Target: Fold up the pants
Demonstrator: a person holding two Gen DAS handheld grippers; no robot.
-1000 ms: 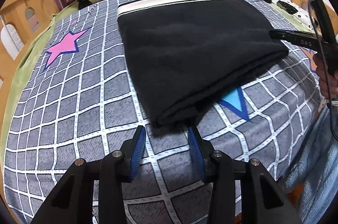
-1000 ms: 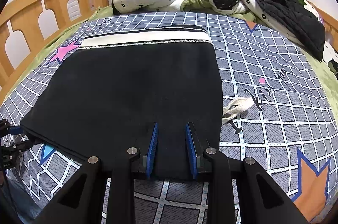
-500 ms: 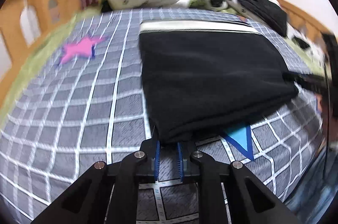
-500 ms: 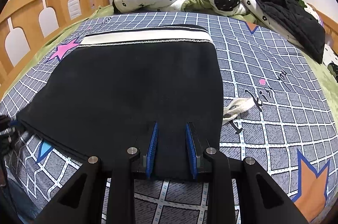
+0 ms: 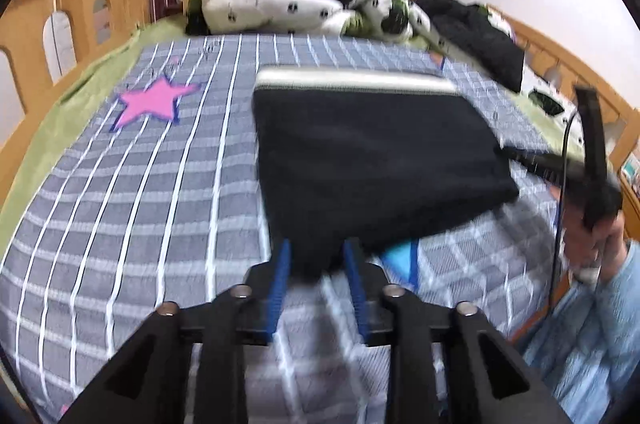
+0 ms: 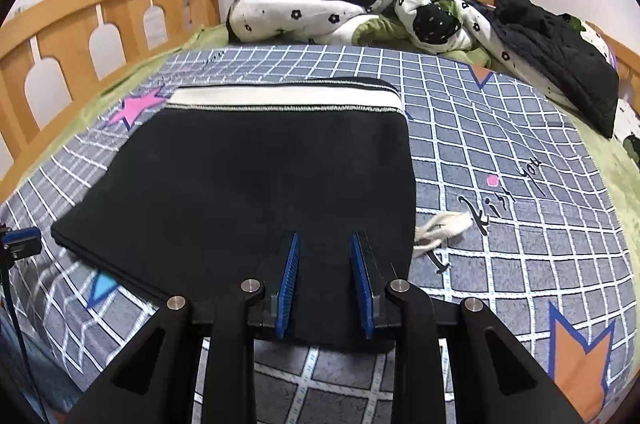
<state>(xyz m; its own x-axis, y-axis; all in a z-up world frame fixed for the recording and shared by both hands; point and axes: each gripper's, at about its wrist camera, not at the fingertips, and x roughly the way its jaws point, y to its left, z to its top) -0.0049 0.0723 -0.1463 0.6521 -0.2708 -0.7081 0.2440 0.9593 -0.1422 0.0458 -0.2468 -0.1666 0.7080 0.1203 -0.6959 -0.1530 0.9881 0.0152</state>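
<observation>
The folded black fabric pants (image 6: 260, 184) lie flat on the grey checked bedspread (image 6: 500, 152) of the wooden-railed bed (image 6: 100, 20). Their pale waistband (image 6: 288, 98) is at the far edge. Behind them a crumpled white flowered quilt (image 6: 320, 8) is heaped, with a black quilted jacket (image 6: 560, 52) to its right. A white cord (image 6: 440, 226) lies just right of the pants.

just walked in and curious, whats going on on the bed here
A person is folding black pants on a grid-patterned bedspread, a handheld gripper in each hand. The pants already lie folded, their white waistband at the far end. The right gripper has the near edge between its fingers. The left gripper is at the near corner, the cloth between its blue pads as its jaws open. A rumpled quilt sits by the headboard.
</observation>
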